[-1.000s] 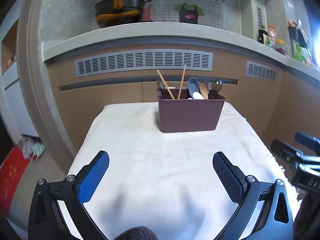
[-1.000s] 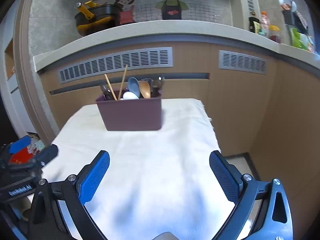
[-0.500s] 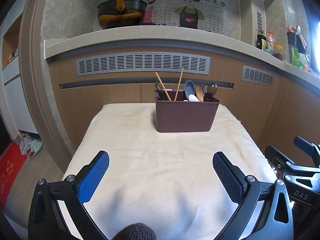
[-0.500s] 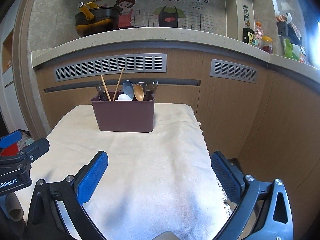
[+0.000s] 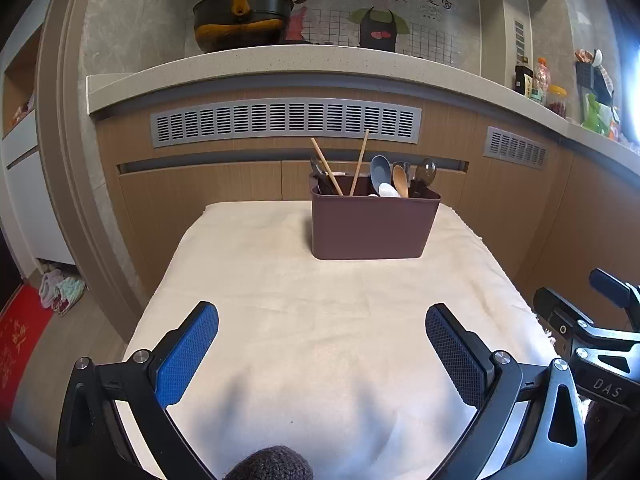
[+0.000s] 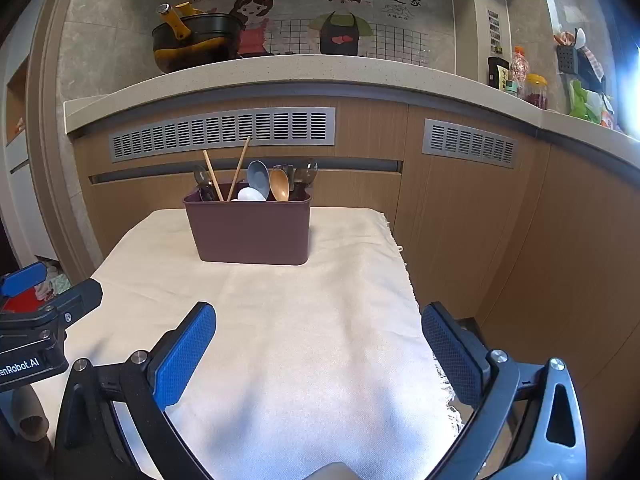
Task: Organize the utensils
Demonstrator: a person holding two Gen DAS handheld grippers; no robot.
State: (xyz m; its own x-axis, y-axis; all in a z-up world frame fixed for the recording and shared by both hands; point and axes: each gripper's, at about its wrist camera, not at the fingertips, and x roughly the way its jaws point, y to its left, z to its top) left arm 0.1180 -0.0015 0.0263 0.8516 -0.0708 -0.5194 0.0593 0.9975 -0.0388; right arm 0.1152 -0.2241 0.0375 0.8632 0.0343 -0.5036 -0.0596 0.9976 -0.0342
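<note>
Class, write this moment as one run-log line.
left gripper: open, empty | right gripper: open, empty | utensils: in bin | bin: on cloth

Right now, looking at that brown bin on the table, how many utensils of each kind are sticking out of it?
In the brown bin:
Chopsticks: 2
Light spoons, namely grey-blue, white and wooden: 3
Dark utensils, left and right, kind unclear: at least 2
Total: at least 7
</note>
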